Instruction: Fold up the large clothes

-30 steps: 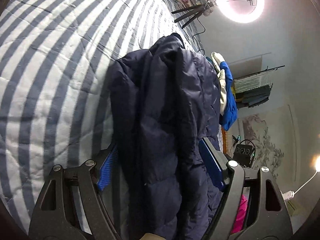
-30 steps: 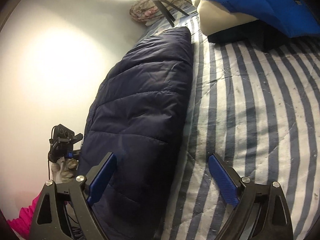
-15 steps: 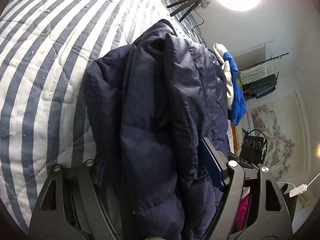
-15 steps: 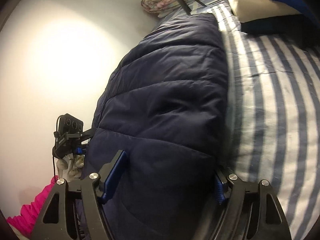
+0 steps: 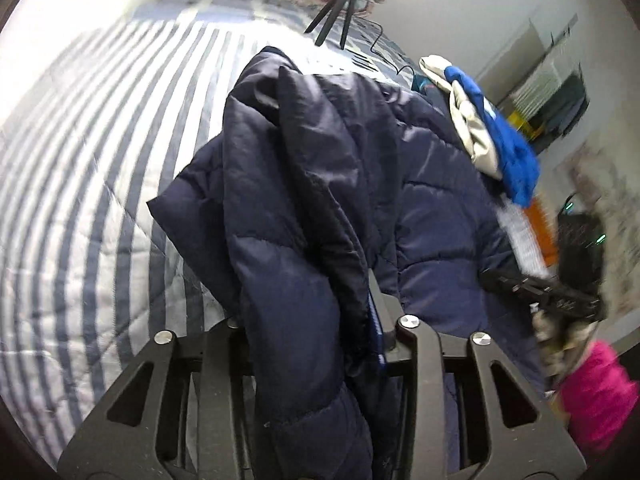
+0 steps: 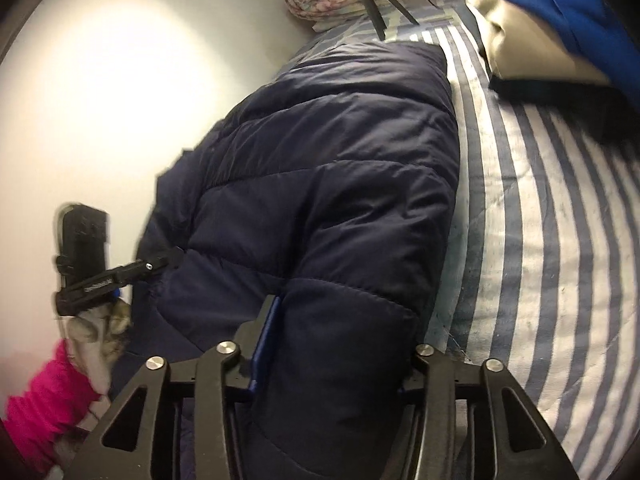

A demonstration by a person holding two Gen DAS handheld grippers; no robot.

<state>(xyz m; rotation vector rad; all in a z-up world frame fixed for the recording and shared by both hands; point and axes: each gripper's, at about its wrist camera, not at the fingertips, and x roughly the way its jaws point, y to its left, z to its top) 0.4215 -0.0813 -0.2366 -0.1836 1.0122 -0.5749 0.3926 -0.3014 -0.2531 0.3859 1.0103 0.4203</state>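
- We see a navy quilted jacket point(image 5: 320, 184).
- The bed cover point(image 5: 100, 152) shows us blue and white stripes.
- We note a bright blue garment point(image 5: 508, 152) over a cream one point(image 5: 472, 136).
- Pink sleeve point(image 6: 44, 404).

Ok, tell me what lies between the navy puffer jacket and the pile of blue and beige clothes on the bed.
Only bare striped quilt separates the navy puffer jacket from the pile of blue and beige clothes; the right wrist view shows it.

a striped bed point(image 6: 560, 208) carries the navy jacket point(image 6: 320, 160); beside the jacket, a blue-and-cream clothes pile point(image 6: 532, 28).
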